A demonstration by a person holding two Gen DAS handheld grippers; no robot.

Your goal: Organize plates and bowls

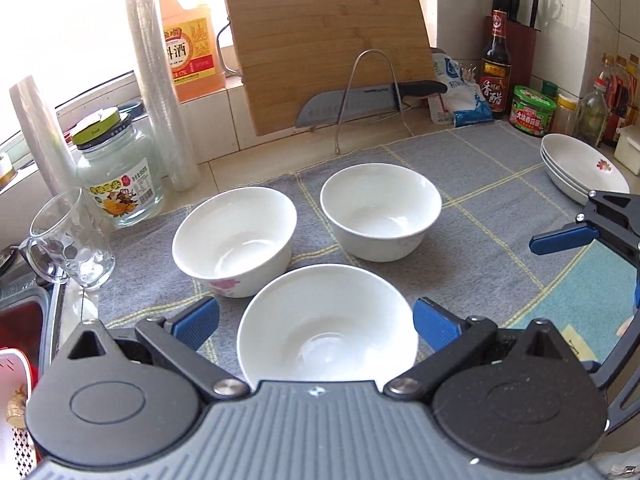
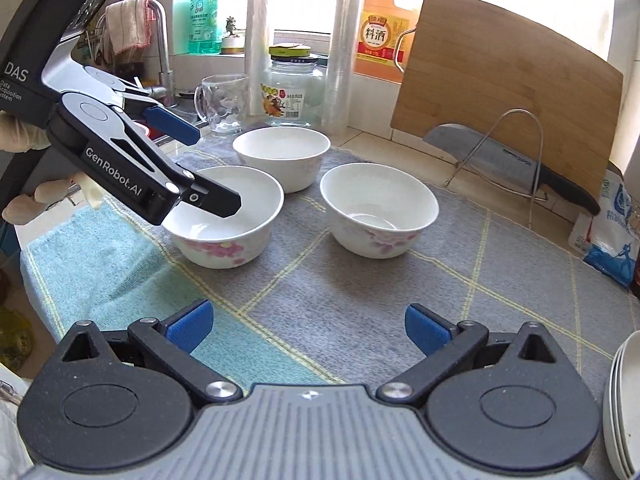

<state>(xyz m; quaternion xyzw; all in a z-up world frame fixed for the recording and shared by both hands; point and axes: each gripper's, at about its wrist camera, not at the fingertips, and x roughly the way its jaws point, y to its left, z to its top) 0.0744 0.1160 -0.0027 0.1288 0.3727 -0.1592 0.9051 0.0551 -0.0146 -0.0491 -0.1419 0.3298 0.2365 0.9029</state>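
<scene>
Three white bowls with pink flowers stand on a grey and teal cloth [image 1: 500, 200]. The nearest bowl [image 1: 328, 328] lies between the wide-apart fingers of my left gripper [image 1: 316, 322], which is open, with gaps on both sides. The right wrist view shows this left gripper [image 2: 216, 168] hovering over that bowl [image 2: 228, 236], held by a gloved hand. Behind it stand a second bowl [image 1: 234, 236] and a third bowl [image 1: 380, 210]. A stack of white plates [image 1: 580, 168] sits at the cloth's far right. My right gripper [image 2: 308, 326] is open over bare cloth, holding nothing.
A bamboo cutting board [image 1: 328, 44] and a knife [image 1: 360, 104] lean in a wire rack at the back. A glass mug [image 1: 72, 240], a jar [image 1: 120, 176] and plastic-wrap rolls stand on the left by the sink. Sauce bottles and jars [image 1: 532, 110] crowd the back right.
</scene>
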